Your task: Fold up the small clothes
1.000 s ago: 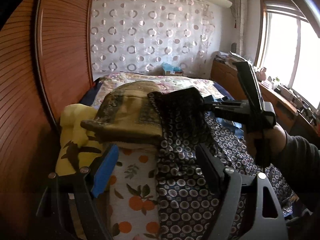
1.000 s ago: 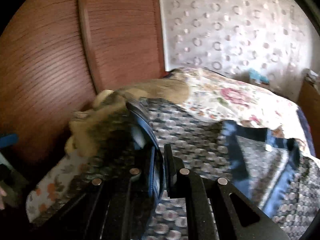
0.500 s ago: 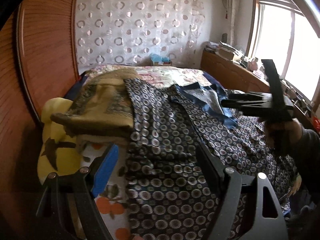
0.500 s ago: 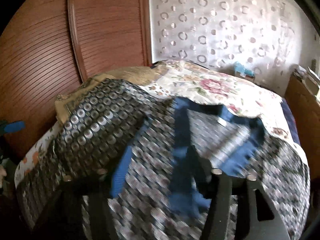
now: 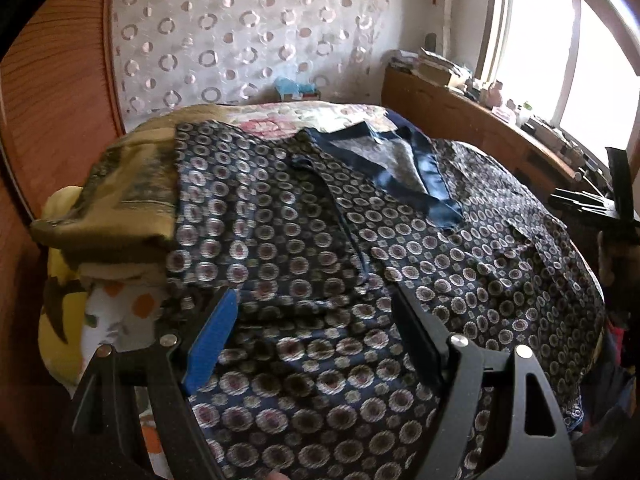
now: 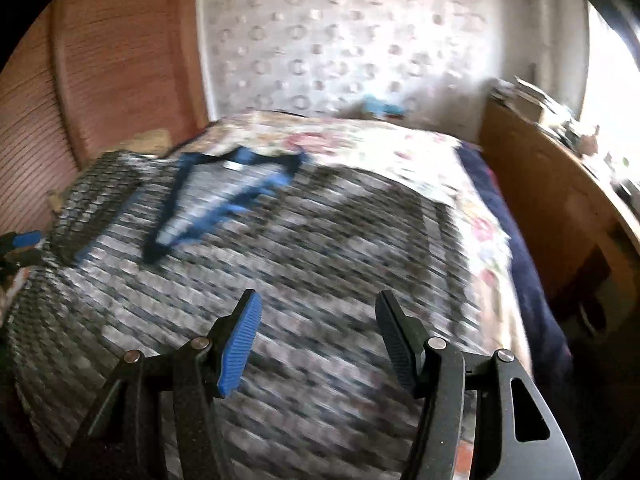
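Note:
A dark navy shirt (image 5: 304, 240) with a ring pattern and a blue collar (image 5: 424, 176) lies spread over the bed, its left side lapping onto a pile of folded clothes. My left gripper (image 5: 314, 296) hangs open just above the shirt's near left part, nothing between its fingers. In the right wrist view, which is blurred by motion, the right gripper (image 6: 318, 298) stands open over the shirt (image 6: 320, 260), also holding nothing. The right gripper (image 5: 600, 208) shows at the far right edge of the left wrist view.
A stack of folded clothes (image 5: 120, 200) with an orange-print cloth (image 5: 120, 312) sits at the left, against a wooden panel (image 5: 60, 100). A floral bedspread (image 6: 400, 152) covers the bed. A cluttered wooden counter (image 5: 480, 128) runs along the right under the window.
The right gripper opened, let go of the shirt's side it held up by the pile, and swung far to the right. The left gripper moved lower over the shirt.

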`<move>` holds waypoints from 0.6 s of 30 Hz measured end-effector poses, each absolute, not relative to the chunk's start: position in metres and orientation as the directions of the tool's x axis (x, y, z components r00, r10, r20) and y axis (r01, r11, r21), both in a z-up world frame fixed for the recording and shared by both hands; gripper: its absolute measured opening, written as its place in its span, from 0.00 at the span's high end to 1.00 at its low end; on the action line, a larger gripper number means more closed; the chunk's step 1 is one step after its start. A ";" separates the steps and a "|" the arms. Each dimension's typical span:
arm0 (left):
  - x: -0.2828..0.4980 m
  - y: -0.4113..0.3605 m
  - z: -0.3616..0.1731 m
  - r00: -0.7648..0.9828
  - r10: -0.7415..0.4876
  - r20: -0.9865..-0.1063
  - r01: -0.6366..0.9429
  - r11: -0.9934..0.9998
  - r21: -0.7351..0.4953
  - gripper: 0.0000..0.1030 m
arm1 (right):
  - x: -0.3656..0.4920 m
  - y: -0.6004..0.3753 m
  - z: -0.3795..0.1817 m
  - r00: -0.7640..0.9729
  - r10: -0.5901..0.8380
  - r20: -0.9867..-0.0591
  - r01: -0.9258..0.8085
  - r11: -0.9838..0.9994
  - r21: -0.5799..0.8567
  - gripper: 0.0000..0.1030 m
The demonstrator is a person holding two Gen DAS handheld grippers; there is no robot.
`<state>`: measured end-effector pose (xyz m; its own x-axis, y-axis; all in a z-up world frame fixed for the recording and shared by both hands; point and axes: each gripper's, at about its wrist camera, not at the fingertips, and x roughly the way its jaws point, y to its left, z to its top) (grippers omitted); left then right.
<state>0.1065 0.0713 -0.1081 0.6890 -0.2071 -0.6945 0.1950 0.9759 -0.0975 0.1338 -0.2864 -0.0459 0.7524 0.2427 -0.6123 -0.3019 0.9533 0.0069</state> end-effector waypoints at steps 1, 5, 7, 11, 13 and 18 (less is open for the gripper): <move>0.110 0.068 -0.110 0.683 -0.208 -0.701 0.199 0.975 -0.096 0.23 | 0.133 -0.295 -0.050 0.752 0.222 -0.621 -0.280 0.960 0.005 0.41; 0.118 0.060 -0.118 0.657 -0.206 -0.725 0.203 0.975 -0.094 0.23 | 0.130 -0.332 -0.052 0.751 0.178 -0.636 -0.197 0.980 0.042 0.41; 0.123 0.058 -0.123 0.641 -0.205 -0.740 0.201 0.975 -0.096 0.23 | 0.127 -0.345 -0.053 0.750 0.172 -0.639 -0.166 0.984 0.070 0.41; 0.130 0.055 -0.131 0.618 -0.192 -0.762 0.195 0.977 -0.088 0.23 | 0.131 -0.363 -0.064 0.725 0.195 -0.661 -0.135 0.981 0.141 0.41; 0.133 0.054 -0.133 0.609 -0.187 -0.771 0.191 0.978 -0.086 0.23 | 0.132 -0.361 -0.067 0.715 0.201 -0.669 -0.133 0.980 0.151 0.41; 0.138 0.054 -0.137 0.597 -0.161 -0.786 0.179 0.982 -0.066 0.23 | 0.149 -0.369 -0.073 0.686 0.218 -0.694 -0.146 0.976 0.161 0.54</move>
